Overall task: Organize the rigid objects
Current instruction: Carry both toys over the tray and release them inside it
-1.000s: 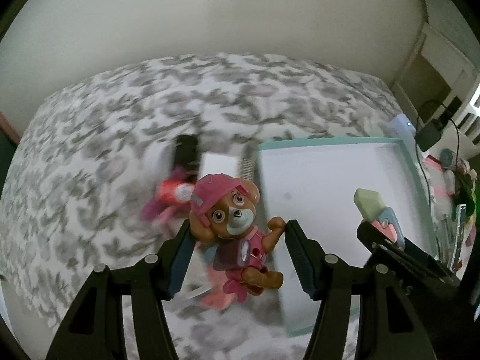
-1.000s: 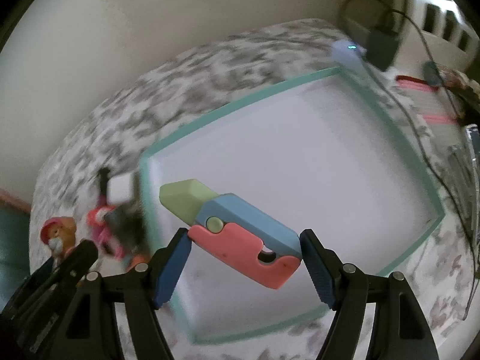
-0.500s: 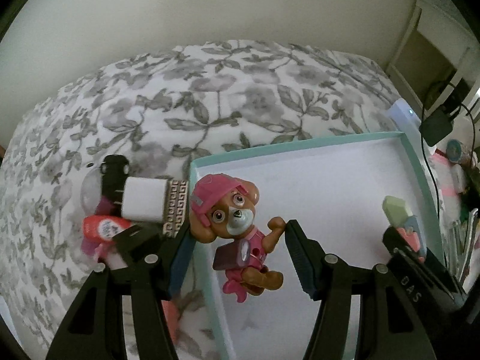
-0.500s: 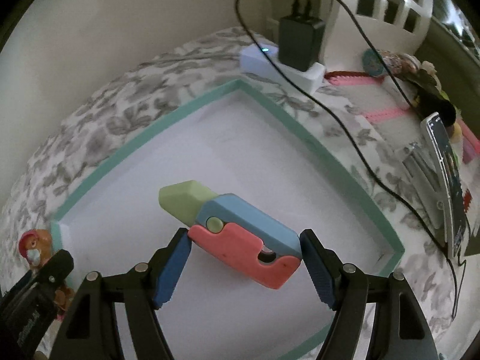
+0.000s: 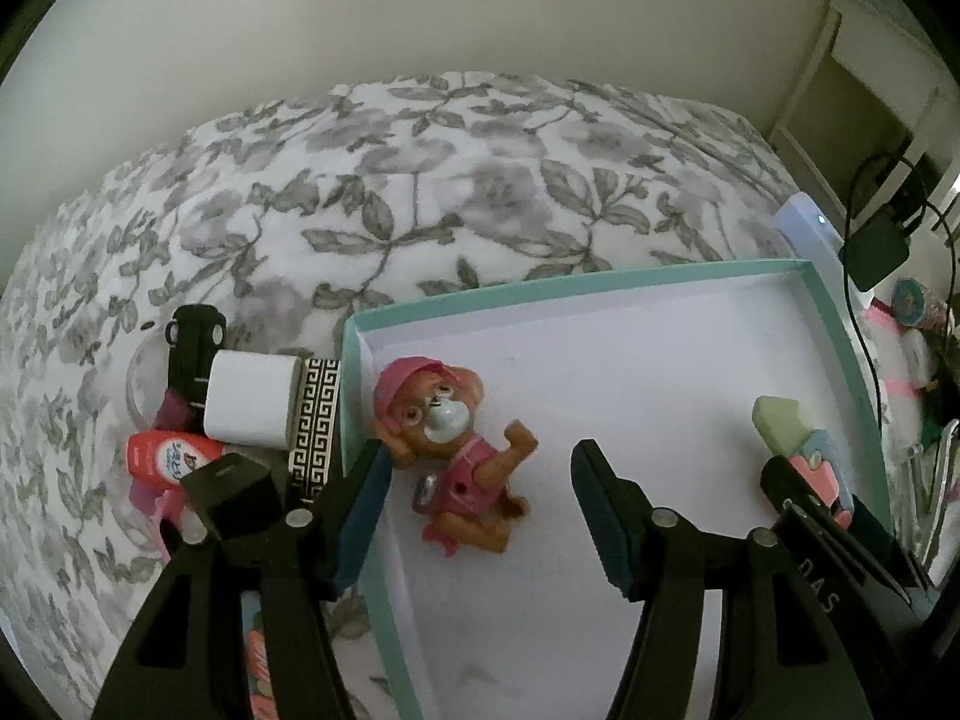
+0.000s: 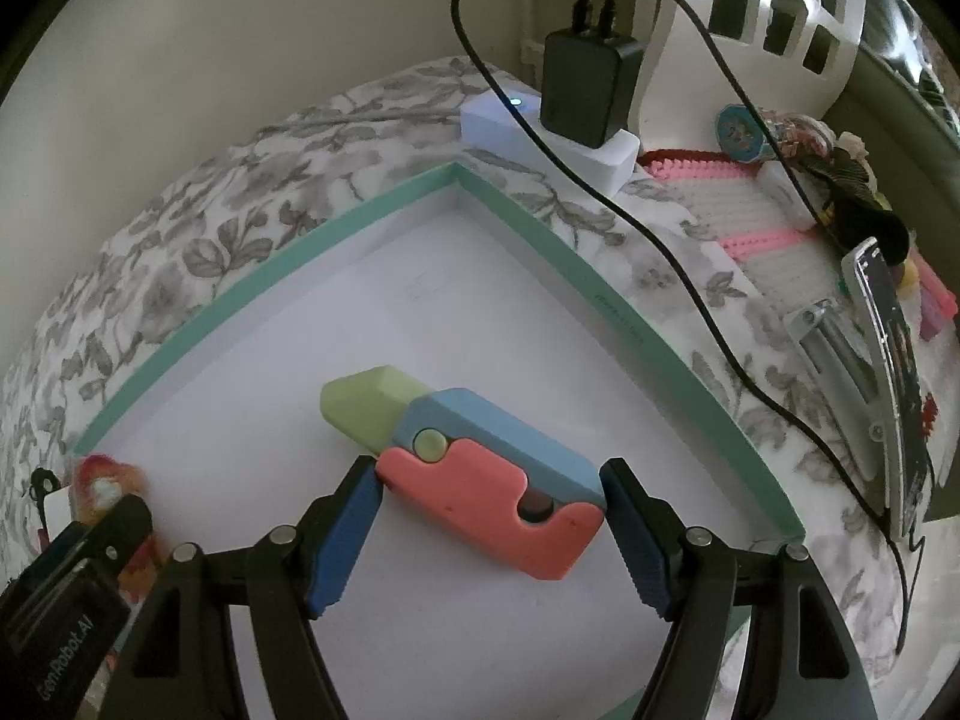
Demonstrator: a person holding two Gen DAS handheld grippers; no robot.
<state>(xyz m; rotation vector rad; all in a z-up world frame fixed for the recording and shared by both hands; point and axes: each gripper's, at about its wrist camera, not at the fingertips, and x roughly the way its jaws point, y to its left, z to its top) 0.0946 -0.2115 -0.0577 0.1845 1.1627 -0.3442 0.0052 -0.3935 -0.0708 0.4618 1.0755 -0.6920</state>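
Left wrist view: beside the teal-rimmed box [image 5: 351, 396] a white charger [image 5: 249, 399] and red tube [image 5: 171, 456] lie on the floral bedspread [image 5: 420, 192]. My left tool [image 5: 474, 495] stands half open; the pink-capped puppy figure [image 5: 459, 450] lies inside the box between its fingers, touching the left pad only. My right tool [image 6: 489, 534] clamps the toy knife [image 6: 480, 468] over the box floor.

Bears a shallow teal-rimmed white cardboard tray [image 5: 630, 282], a white power strip [image 6: 510, 126] beyond its corner, a white cylinder [image 5: 249, 399] and red tube [image 5: 168, 456]: grey-leaf-patterned white bed [image 5: 390, 180].
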